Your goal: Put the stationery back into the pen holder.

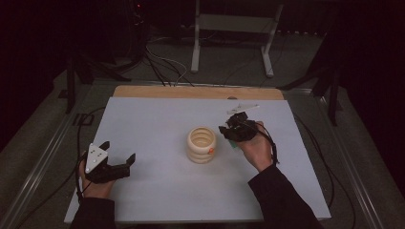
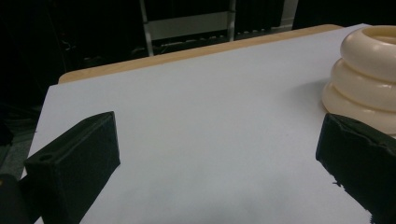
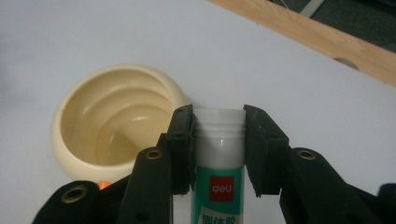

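Holding the glue stick (image 3: 219, 158) by its white neck, the right gripper (image 3: 218, 122) is keeping it beside the cream ribbed pot (image 3: 116, 121), probably because it is going into the opening. Its fingers (image 3: 183, 140) are standing narrow and pressing on both sides. The left gripper (image 1: 118, 153) is resting on the white surface (image 1: 157, 124), fingers (image 2: 74, 158) wide, holding nothing, probably waiting.

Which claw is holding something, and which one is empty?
The right claw is holding a glue stick, squeezed between its pads beside the cream ringed pot. The left claw is wide open and empty.
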{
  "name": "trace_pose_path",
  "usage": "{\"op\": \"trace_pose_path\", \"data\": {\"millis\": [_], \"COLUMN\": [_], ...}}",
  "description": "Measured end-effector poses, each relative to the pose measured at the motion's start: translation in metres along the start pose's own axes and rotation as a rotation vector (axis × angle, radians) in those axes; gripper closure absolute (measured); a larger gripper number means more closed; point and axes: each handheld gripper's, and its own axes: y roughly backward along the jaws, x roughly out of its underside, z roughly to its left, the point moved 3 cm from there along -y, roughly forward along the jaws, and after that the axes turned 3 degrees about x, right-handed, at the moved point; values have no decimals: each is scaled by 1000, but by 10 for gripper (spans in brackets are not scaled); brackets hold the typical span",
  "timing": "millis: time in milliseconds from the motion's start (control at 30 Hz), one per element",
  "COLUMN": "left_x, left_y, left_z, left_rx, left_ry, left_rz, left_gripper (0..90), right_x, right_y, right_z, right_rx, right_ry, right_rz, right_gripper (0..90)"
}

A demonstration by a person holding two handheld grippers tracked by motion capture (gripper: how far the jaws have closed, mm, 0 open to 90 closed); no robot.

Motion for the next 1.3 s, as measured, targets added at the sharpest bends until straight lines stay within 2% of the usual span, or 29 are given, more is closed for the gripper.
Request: {"op": "trace_pose_path", "data": {"millis": [600,900,1300], "left_x": [0,1,1], "left_y": [0,-1,0], "left_z": [1,0,1], "left_rx": [2,2,1], "left_ry": [2,-1,2], "left_rz": [0,3,2], "left_gripper": [1,1,1], "right_x": [-23,-34,-51], "right_y": [-2,-4,-13], "right_z": [15,23,41], "right_rx": [-26,-54,-82], "right_ry": [21,32,51], "right_rz": [-57,-82,-121], "right_gripper": [658,658,657]}}
